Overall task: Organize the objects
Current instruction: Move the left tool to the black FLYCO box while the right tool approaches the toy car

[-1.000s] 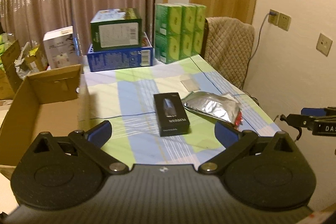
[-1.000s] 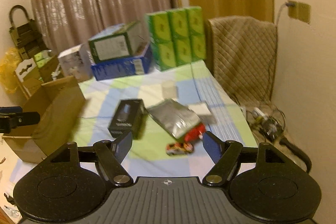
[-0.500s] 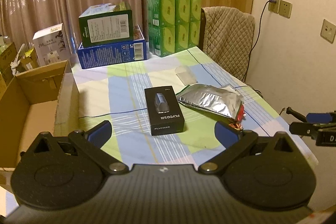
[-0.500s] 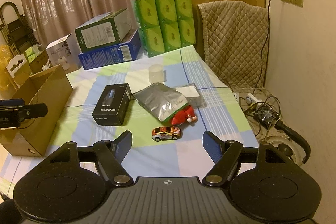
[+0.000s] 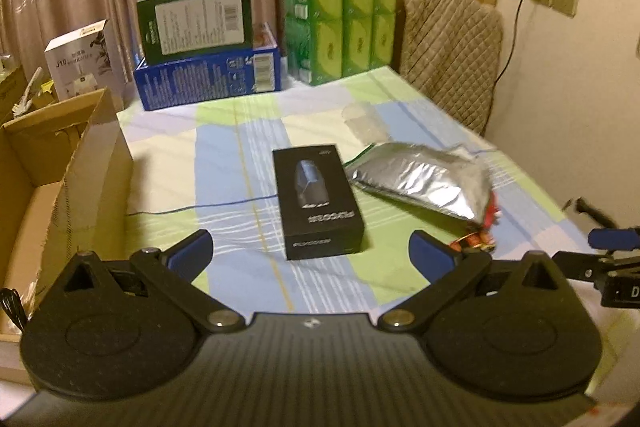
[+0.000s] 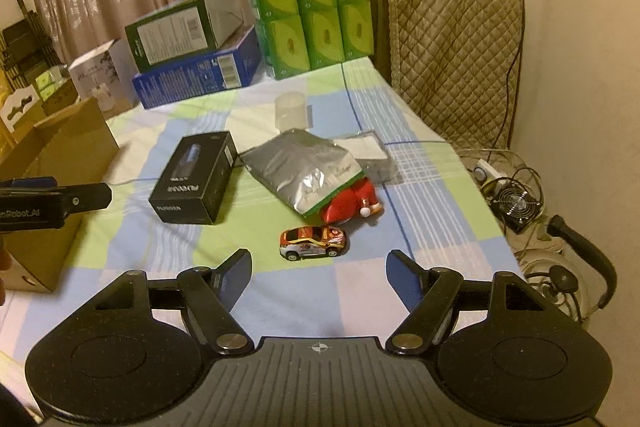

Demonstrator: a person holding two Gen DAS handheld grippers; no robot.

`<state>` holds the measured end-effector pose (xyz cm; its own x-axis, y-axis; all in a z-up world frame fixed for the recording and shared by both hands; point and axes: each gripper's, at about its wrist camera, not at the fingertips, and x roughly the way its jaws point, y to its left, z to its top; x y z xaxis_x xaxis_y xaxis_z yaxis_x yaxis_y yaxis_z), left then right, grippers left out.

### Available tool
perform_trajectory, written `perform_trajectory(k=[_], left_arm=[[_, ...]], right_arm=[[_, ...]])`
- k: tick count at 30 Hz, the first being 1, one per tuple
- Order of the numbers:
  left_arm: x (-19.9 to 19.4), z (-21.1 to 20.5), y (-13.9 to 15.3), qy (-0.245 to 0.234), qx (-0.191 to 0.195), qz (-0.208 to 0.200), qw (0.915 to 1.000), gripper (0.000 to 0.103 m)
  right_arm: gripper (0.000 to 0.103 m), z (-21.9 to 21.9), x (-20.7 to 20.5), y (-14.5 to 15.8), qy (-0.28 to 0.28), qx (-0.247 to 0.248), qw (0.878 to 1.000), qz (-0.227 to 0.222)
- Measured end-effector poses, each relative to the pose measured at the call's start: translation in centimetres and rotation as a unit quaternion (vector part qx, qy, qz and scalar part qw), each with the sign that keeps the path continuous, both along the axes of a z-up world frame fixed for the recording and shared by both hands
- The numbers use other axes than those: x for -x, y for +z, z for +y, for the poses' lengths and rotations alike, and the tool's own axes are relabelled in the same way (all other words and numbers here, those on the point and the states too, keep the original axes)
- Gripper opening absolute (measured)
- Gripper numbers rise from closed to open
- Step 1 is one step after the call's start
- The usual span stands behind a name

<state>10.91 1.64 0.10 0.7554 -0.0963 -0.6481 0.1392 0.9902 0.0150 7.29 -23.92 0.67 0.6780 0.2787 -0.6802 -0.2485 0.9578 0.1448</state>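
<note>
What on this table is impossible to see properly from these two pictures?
- Red toy: both views, mostly buried under the silver foil bag.
- Toy car: left view, blurred and half behind the gripper finger; clear in the right view.
- Cardboard box: its floor is cut off by the frame edge and gripper body.
- Print on the black box: too small and blurred to read.

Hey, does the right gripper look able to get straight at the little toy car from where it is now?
Probably yes. The right gripper is open and empty, and the toy car sits just beyond its fingertips on bare tablecloth, clear of the silver pouch and the black box.
</note>
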Motion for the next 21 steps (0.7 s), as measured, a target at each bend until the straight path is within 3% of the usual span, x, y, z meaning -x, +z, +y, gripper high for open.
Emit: perform_trajectory(k=[10,21], left_arm=[[-3.1,0.2,-4.5,-0.001,0.001,0.028,0.9996,0.102],[-5.5,0.3,-6.3,-0.003,0.013,0.035,0.9993,0.102]], right_arm=[[0.071,2.1,-3.4,-4.3,0.015,0.016,1.0,0.007],[0.071,4.2,-6.9,-7.7,0.015,0.056,0.998,0.005]])
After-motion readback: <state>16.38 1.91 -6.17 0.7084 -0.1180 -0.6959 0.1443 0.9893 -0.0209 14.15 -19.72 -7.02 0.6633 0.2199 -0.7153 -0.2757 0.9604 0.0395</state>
